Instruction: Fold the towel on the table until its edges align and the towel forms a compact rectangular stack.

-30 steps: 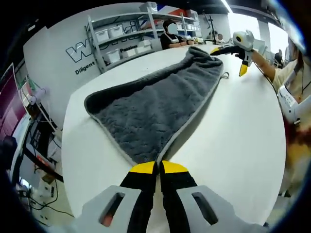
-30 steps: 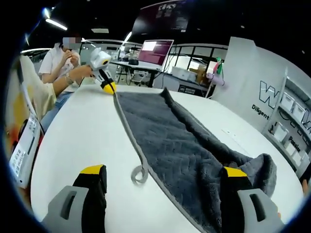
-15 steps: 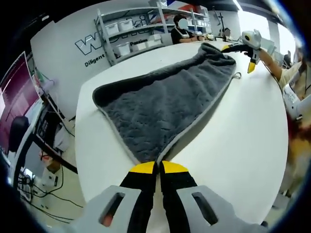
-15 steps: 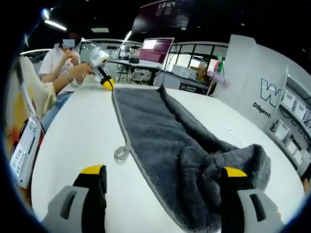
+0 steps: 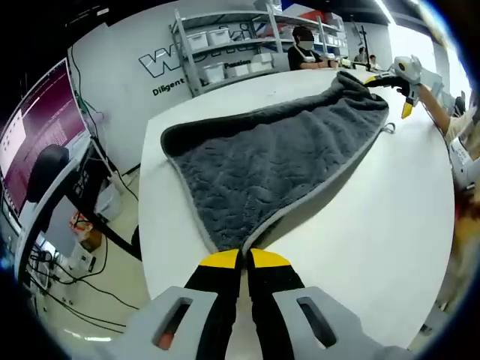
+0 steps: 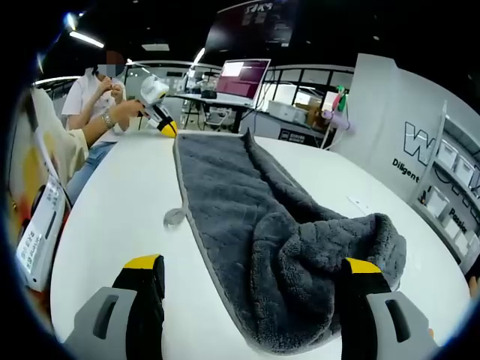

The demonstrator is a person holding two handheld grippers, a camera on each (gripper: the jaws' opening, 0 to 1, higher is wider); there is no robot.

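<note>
Grey towel (image 5: 277, 165) lies spread on the white table (image 5: 375, 240), and since a second ago its far end has bunched up and slid nearer the near corner, so the first fold looks under way. Left tongs (image 5: 244, 260) are closed on that near corner. Right tongs (image 6: 251, 271) stand wide apart, the heaped end (image 6: 330, 262) between their jaws; its hanging loop (image 6: 174, 217) rests just beside the hem.
</note>
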